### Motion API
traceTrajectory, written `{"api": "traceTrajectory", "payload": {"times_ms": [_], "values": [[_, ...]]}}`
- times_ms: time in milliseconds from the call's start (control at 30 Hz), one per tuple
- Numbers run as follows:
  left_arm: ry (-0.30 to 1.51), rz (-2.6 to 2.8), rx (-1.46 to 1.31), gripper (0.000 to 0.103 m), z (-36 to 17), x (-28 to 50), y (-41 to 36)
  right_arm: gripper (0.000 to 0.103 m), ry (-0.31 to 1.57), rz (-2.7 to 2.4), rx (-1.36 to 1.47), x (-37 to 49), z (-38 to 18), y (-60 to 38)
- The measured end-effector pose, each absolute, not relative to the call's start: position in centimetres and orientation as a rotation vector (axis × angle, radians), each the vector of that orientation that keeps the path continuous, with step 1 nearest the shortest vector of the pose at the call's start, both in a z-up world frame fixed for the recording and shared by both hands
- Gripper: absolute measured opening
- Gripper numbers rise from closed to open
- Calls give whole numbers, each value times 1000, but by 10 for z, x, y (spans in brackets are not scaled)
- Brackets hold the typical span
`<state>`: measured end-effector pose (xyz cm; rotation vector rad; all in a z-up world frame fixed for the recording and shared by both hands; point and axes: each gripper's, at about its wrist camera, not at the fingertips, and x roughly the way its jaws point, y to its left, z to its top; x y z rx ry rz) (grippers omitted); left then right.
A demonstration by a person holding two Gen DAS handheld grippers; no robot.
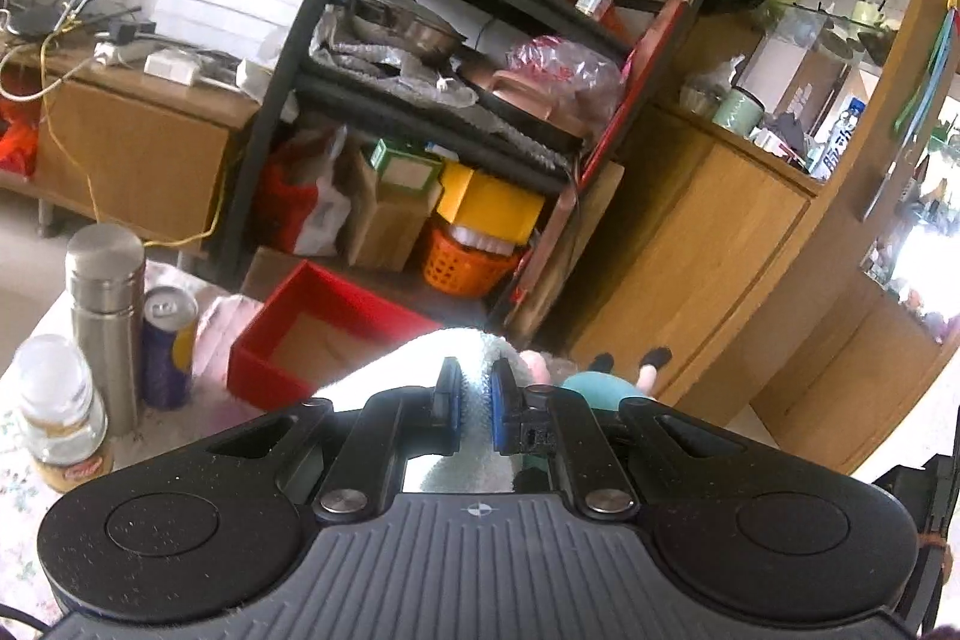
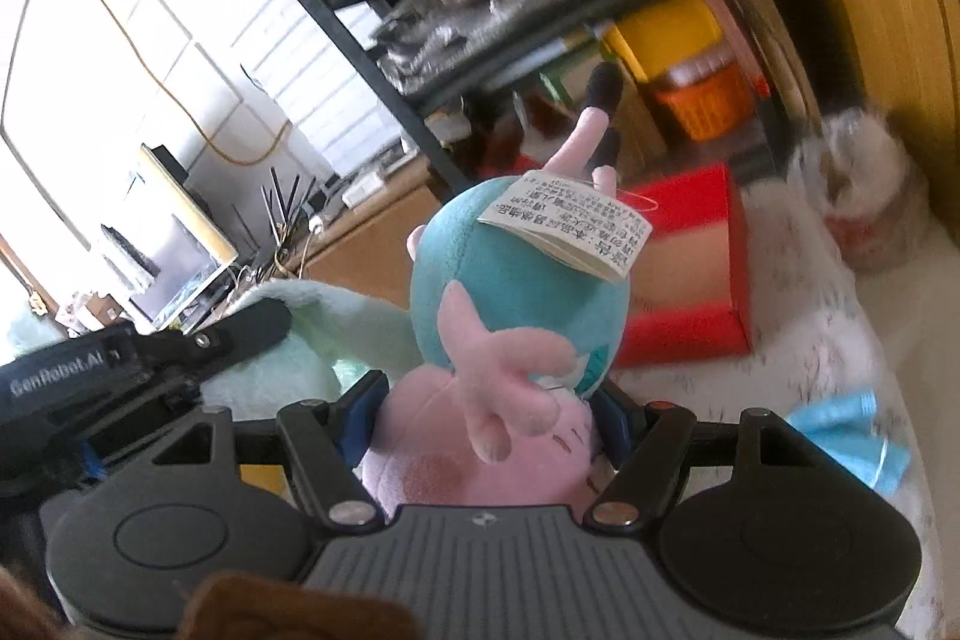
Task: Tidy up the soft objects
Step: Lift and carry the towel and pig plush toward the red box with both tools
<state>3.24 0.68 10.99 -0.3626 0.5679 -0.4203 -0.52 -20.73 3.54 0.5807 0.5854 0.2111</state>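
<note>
My left gripper point(image 1: 476, 403) is shut on a fold of a pale, mint-white fluffy soft toy point(image 1: 420, 358), held above the table; the same toy shows in the right wrist view point(image 2: 288, 340). My right gripper point(image 2: 486, 412) is shut on the pink head of a pig plush toy point(image 2: 516, 304) with a teal body and a white paper tag point(image 2: 570, 226). The plush's teal body and black feet also show in the left wrist view point(image 1: 600, 388). An open red box point(image 1: 324, 334) sits on the table ahead; it also shows in the right wrist view point(image 2: 690, 280).
A steel flask point(image 1: 105, 316), a purple can point(image 1: 168, 346) and a plastic jar point(image 1: 60, 412) stand at the left. A black shelf rack point(image 1: 456, 58) and wooden cabinets point(image 1: 690, 268) rise behind. A blue face mask point(image 2: 852, 430) and a bagged jar point(image 2: 858, 196) lie on the white tablecloth point(image 2: 798, 340).
</note>
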Motion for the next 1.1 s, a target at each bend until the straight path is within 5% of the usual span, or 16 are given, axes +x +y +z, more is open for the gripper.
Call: {"api": "traceTrajectory", "payload": {"times_ms": [1100], "values": [[448,-394,-401,8,131,105,-10,43,474,92,504,82,53,-226]]}}
